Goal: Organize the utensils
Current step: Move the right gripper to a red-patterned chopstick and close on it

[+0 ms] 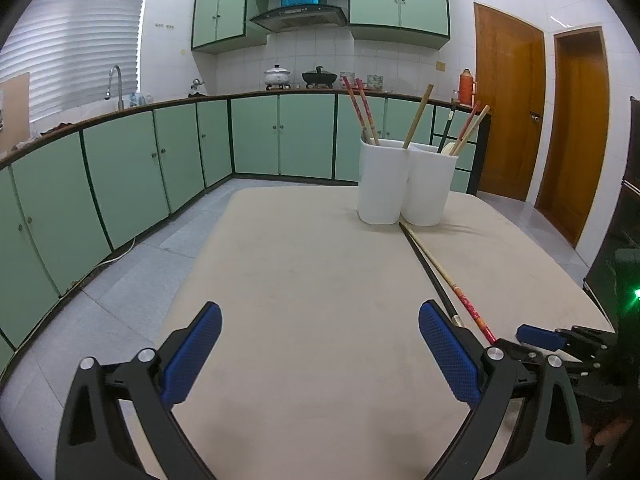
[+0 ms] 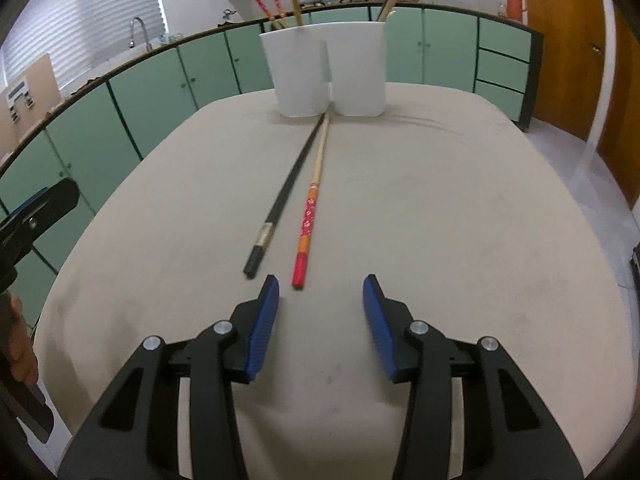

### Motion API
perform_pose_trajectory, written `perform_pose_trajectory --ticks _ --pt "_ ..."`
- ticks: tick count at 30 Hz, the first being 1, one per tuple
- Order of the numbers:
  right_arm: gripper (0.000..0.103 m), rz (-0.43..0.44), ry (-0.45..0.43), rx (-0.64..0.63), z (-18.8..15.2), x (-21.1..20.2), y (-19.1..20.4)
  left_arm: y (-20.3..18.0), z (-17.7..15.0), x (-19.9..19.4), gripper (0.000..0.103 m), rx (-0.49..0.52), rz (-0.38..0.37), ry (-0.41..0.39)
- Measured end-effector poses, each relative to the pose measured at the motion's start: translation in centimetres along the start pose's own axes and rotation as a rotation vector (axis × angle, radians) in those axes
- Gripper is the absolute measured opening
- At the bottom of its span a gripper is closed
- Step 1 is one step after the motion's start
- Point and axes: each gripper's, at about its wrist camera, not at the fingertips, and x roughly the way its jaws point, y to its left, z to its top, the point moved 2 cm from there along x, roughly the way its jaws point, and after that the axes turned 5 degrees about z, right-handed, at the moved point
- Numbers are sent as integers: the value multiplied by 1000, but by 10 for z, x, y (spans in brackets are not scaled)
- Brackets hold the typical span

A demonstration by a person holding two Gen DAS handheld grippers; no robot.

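Observation:
A white two-compartment holder [image 1: 404, 184] [image 2: 326, 80] stands at the far side of the beige table [image 1: 312, 300] [image 2: 440, 220] and holds several chopsticks. A black chopstick [image 2: 284, 196] [image 1: 428, 268] and a red-handled wooden chopstick [image 2: 312, 204] [image 1: 452, 284] lie side by side on the table, tips toward the holder. My right gripper [image 2: 320, 292] is open and empty, just behind the red handle's near end. My left gripper [image 1: 320, 320] is open and empty over bare table, left of the chopsticks. The right gripper's blue pad [image 1: 540, 336] shows in the left wrist view.
Green cabinets [image 1: 160, 168] and a counter with a sink tap [image 1: 116, 80] and pots [image 1: 276, 76] run behind the table. Wooden doors [image 1: 508, 112] are at the right. The left gripper [image 2: 36, 216] shows at the right wrist view's left edge.

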Motion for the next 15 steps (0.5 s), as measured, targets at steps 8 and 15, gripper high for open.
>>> perform_pose_trajectory --ticks 8,15 --pt "32 -5 -4 -13 6 8 6 -3 -1 3 97 6 -5 13" --pt "6 27 7 9 7 11 1 -12 -1 6 97 21 -14 22"
